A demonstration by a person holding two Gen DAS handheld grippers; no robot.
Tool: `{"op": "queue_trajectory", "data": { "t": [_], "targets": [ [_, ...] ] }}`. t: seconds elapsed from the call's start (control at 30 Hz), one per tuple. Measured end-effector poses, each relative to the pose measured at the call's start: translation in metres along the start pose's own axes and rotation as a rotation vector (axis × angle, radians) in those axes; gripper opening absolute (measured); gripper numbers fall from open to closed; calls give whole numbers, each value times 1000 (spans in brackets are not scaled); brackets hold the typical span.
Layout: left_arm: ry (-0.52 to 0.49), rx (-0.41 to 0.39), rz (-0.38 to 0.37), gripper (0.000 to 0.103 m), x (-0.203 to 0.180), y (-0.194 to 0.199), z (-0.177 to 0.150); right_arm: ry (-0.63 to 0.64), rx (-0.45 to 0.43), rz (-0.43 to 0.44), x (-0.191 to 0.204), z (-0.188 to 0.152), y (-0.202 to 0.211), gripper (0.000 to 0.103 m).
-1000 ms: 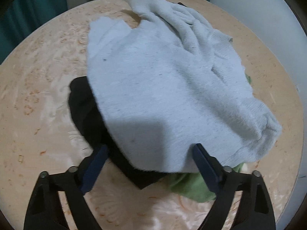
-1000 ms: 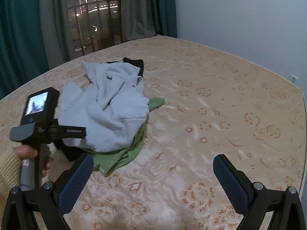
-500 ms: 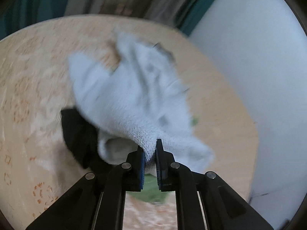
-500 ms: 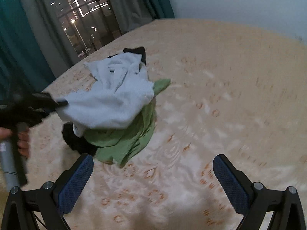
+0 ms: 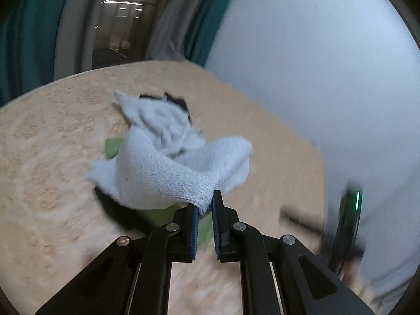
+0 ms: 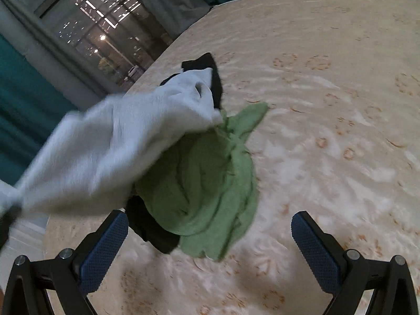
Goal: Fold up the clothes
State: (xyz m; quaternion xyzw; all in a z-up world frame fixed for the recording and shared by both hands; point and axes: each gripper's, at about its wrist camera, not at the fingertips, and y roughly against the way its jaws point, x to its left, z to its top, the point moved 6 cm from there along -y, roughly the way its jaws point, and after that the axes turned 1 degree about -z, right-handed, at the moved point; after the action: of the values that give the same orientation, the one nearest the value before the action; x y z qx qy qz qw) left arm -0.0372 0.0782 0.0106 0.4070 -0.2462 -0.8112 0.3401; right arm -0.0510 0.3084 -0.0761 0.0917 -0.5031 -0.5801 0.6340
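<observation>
Bed [image 6: 328,120] cream with orange floral print; teal curtains [image 5: 15,42], night window [image 6: 110,34], white wall [image 5: 315,52] behind. White sweater [image 5: 168,173], knitted, blurred, hem lifted off pile, far end on bed. Green garment [image 6: 204,181] and black garment [image 6: 210,71] beneath, crumpled. Left gripper [image 5: 204,210] pinched tight on sweater hem. Right gripper [image 6: 210,236] wide open, holding nothing, over green garment's near edge.

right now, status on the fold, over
Left gripper shut on white sweater hem, lifting. Right gripper open, empty. Green garment and black garment underneath, on bed.
</observation>
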Motion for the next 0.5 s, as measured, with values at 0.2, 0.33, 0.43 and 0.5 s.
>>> {"op": "queue_trajectory", "data": {
  "t": [0.2,0.33,0.43,0.5],
  "targets": [
    [-66,122,12,0,1,-3,-69,-6,94,-13,9,-12,-49,103],
    [-34,197,126,0,28,-37,-93,-32,195,-77,-3,-33,-83,103],
    [57,215,212,0,60,-54,-90,-51,237,-110,-18,-47,-93,103],
    [100,215,242,7,72,-60,-82,-87,249,-127,-32,-49,-98,103]
  ]
}}
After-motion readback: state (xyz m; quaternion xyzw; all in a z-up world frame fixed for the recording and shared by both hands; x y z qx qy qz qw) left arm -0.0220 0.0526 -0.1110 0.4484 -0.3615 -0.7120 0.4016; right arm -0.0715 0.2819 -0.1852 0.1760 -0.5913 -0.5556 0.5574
